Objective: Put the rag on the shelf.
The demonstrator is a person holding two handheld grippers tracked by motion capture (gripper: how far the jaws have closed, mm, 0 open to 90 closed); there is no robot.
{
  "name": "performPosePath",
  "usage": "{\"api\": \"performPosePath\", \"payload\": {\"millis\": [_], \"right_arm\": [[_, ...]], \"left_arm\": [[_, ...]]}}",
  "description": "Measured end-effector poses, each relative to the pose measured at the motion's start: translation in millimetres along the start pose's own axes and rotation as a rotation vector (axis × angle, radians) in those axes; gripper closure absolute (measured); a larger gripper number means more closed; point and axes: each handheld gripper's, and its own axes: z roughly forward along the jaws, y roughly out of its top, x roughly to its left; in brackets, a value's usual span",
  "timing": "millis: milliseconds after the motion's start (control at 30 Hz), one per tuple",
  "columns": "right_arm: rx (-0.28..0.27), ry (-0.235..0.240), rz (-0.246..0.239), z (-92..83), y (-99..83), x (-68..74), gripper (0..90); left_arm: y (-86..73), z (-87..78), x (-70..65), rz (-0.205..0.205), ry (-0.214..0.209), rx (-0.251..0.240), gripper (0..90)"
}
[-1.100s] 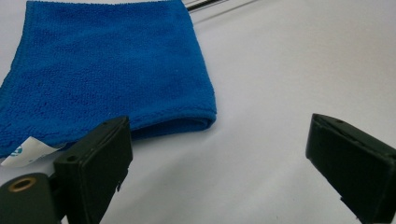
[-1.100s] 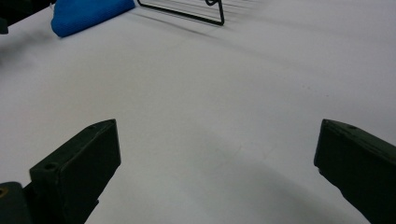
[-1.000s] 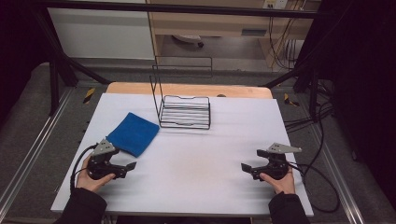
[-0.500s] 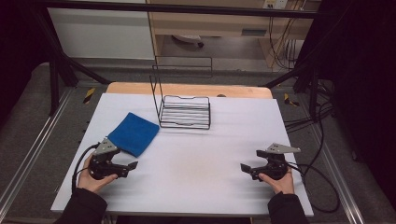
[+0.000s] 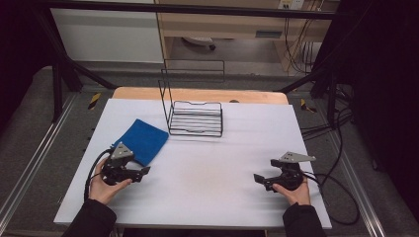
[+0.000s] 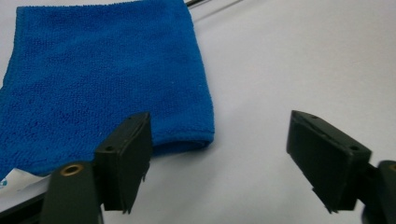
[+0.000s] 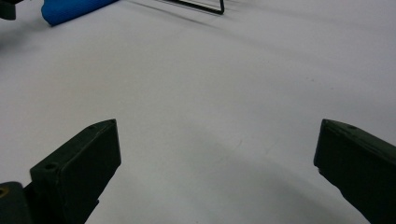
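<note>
Now | L gripper [image 6: 219,163] jaws closing, nothing between, just off blue cloth [image 6: 102,79] edge | R gripper [image 7: 217,172] wide, empty (bare table [image 5: 207,173] ahead)

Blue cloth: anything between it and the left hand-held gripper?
Nothing visible. The left hand-held gripper sits just short of the blue cloth, with only bare table between; its jaws, just closing, hold nothing.

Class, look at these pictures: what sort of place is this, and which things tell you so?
Probably a lab or test workshop, not a home. A white table stands inside a dark metal frame, loose cables trail beside it, and a person holds a gripper in each hand.
</note>
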Motion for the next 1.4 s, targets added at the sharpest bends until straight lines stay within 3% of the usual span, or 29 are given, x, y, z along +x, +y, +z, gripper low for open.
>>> {"api": "performPosePath", "payload": {"millis": [33,200,433,800,1067,1400], "right_arm": [[0.001,0.001,0.001,0.1,0.0,0.1,1.2],[0.009,-0.001,0.001,0.8,-0.2,0.1,1.2],[0.015,-0.001,0.002,1.7,-0.3,0.5,1.2],[0.016,-0.001,0.002,1.9,-0.2,0.3,1.2],[0.018,0.000,0.002,2.1,-0.2,0.2,1.3],[0.016,0.001,0.002,1.7,-0.1,0.3,1.5]], "left_arm": [[1.9,4.9,0.5,0.001,0.009,0.021,27.1],[5.3,12.6,3.9,-0.013,0.009,0.034,39.4],[3.1,22.7,4.5,0.002,0.025,0.081,50.3],[1.4,28.3,4.1,0.033,0.079,0.094,68.1],[3.8,29.0,4.7,0.013,0.078,0.095,82.8],[9.3,18.3,4.4,-0.038,0.041,0.079,85.8]]}}
